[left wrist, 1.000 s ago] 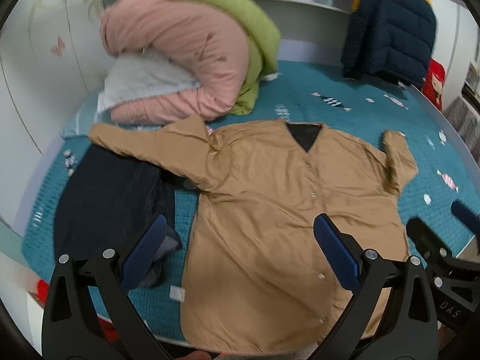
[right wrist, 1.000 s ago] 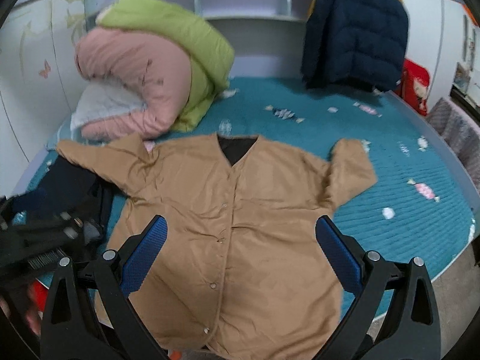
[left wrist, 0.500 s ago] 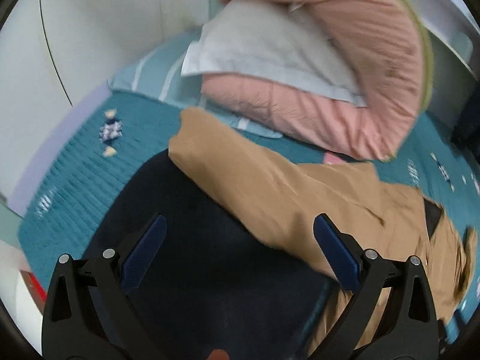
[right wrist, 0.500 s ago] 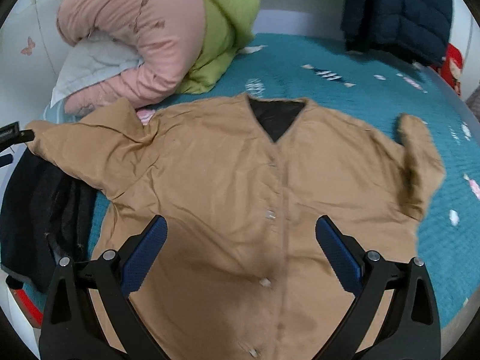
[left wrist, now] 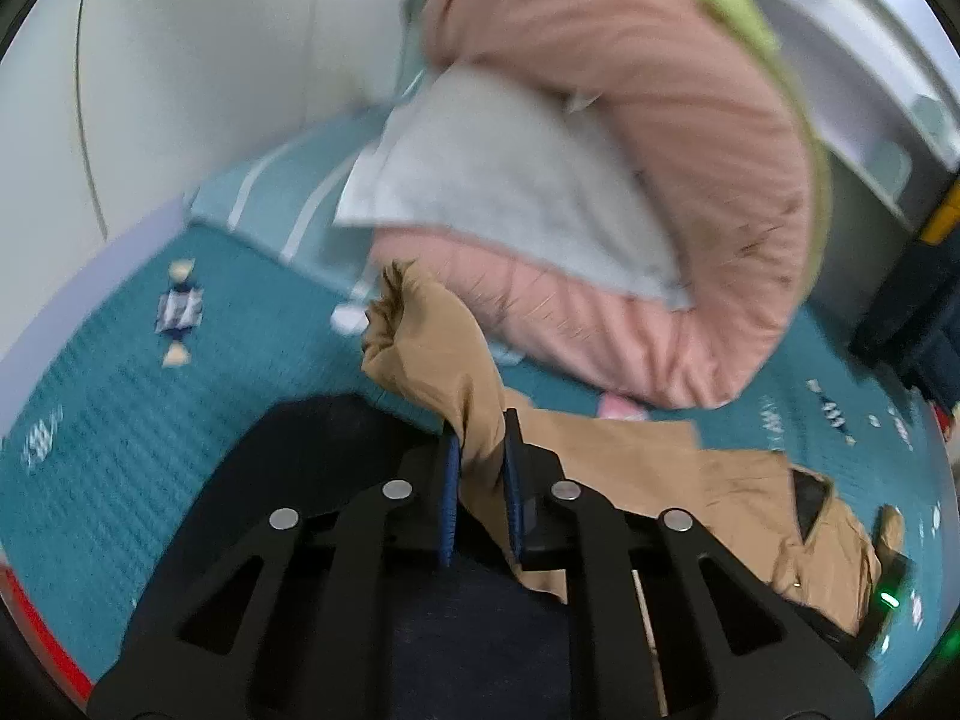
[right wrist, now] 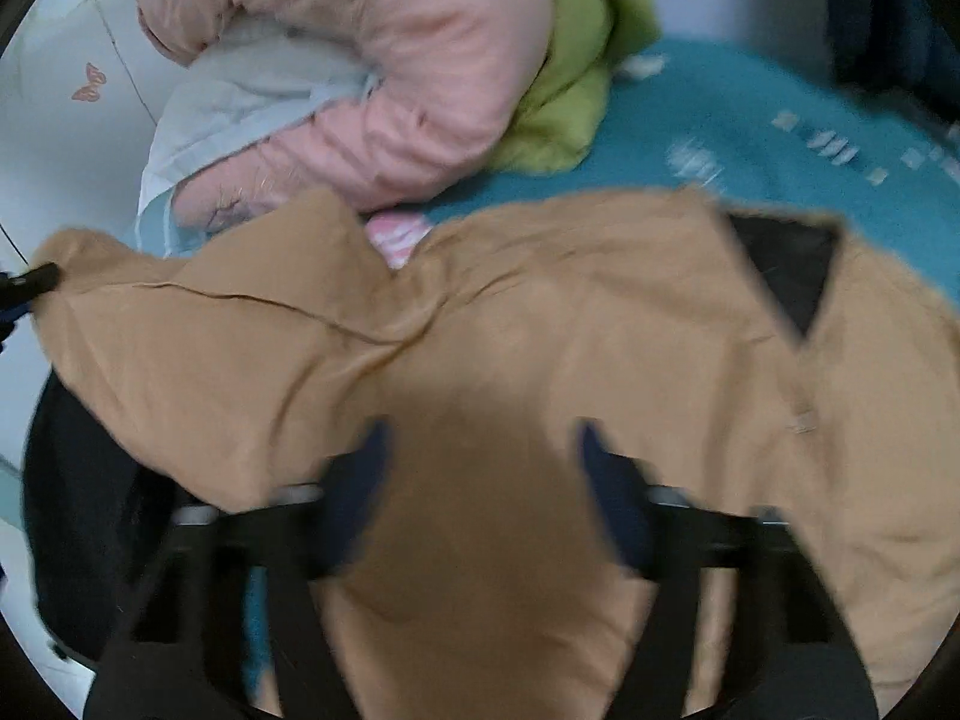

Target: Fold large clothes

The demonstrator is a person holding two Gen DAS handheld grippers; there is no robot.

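A tan button-front coat (right wrist: 540, 330) lies spread on the teal bed, collar toward the far side. My left gripper (left wrist: 480, 438) is shut on the end of the coat's left sleeve (left wrist: 432, 348), which bunches up between the blue pads. It shows at the left edge of the right wrist view (right wrist: 30, 285), holding the sleeve tip. My right gripper (right wrist: 480, 462) is low over the coat's body near the left armpit; its jaws are blurred and stand apart, with tan cloth between them.
A dark garment (left wrist: 300, 468) lies under the sleeve at the bed's left edge. A rolled pink and green quilt (right wrist: 390, 72) with a white pillow (left wrist: 510, 180) sits at the bed's far left. A white wall (left wrist: 180, 60) bounds the left side.
My left gripper has moved to the sleeve end and shut on it. My right gripper has moved down and forward over the coat, and its jaws have narrowed.
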